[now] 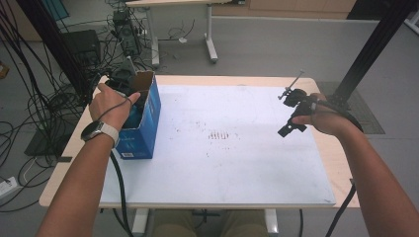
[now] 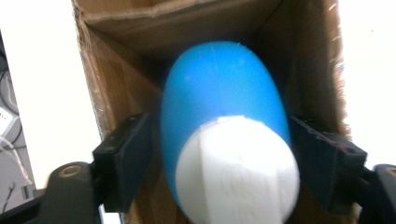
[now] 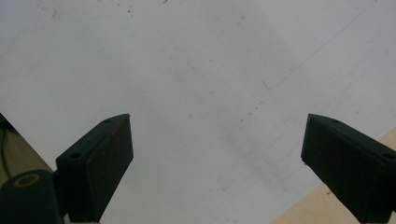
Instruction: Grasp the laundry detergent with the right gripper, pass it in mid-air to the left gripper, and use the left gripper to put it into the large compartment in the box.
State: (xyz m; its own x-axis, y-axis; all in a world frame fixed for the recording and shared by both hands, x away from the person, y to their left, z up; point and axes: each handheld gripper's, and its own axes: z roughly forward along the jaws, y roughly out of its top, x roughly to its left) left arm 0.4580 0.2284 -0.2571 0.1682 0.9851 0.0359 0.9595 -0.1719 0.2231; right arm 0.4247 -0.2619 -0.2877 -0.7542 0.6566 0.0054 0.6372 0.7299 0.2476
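High view: your left gripper (image 1: pixel 129 94) dips into the blue cardboard box (image 1: pixel 147 129) at the table's (image 1: pixel 316 148) far left; your right gripper (image 1: pixel 292 123) hovers at the right. Left gripper view: the blue-and-white bottle (image 2: pixel 224 135) sits in the box between parted jaws that show a gap on each side. Right gripper view: your jaws stand wide over the bare white mat (image 3: pixel 196 70).

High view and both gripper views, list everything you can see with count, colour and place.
Cardboard box: one, blue outside, brown inside, left side of the table, open top.
Bottle: one, blue with white cap, inside the box, between the left jaws, gaps either side.
White sheet: one, covering the wooden table.
Cables: many, black, on the floor, left.
Left gripper: black, in the box.
Right gripper: black, open over the sheet.
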